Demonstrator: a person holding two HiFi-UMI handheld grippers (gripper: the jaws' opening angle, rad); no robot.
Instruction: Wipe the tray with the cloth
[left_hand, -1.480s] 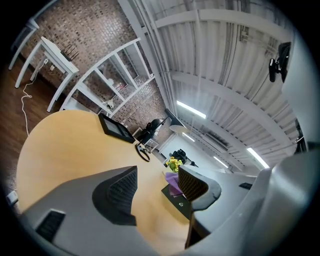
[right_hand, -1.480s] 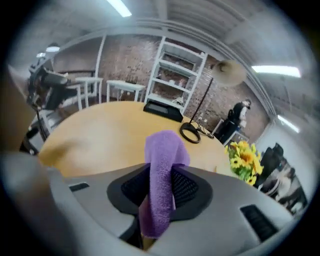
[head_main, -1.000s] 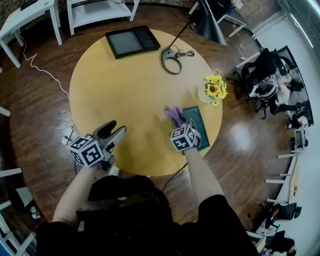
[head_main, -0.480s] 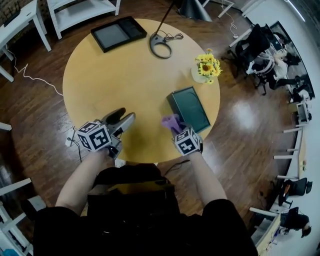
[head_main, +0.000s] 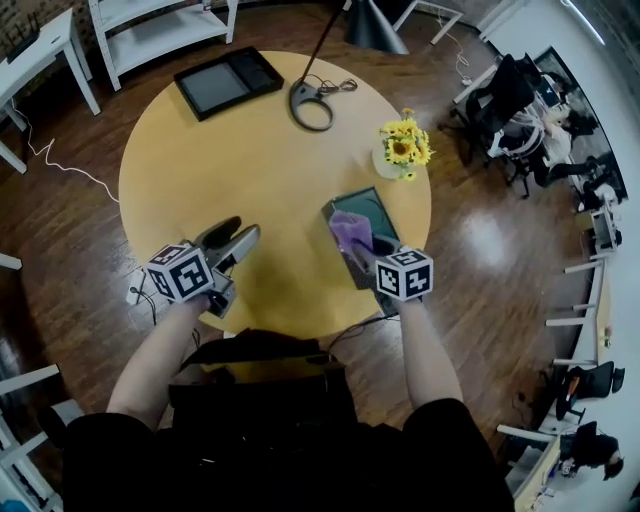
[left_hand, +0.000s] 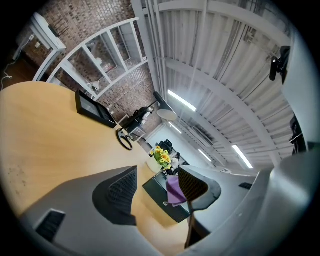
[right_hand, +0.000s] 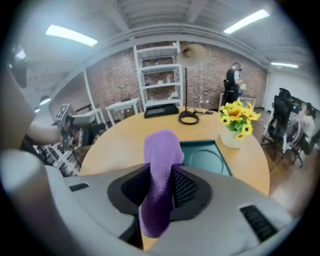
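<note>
**Round wood table: cloth gripped, tray just ahead of right jaws**

Yellow round table (head_main: 200, 150), brick-walled room behind. Right gripper (right_hand: 160, 187) jaws are pinched on the purple cloth (right_hand: 161, 150), which sticks up past the tips and hangs below them. The teal tray (right_hand: 207, 156) lies just beyond and below the tips, slightly toward the right jaw. Its long axis runs away from the jaws, roughly in line. A flower vase (right_hand: 234, 137) sits past its far right side. Left gripper (left_hand: 157, 187) jaws are spread and empty, with the tray well off toward its right jaw. The right hand is far nearer. Likely next: lower the cloth onto the tray.
</note>
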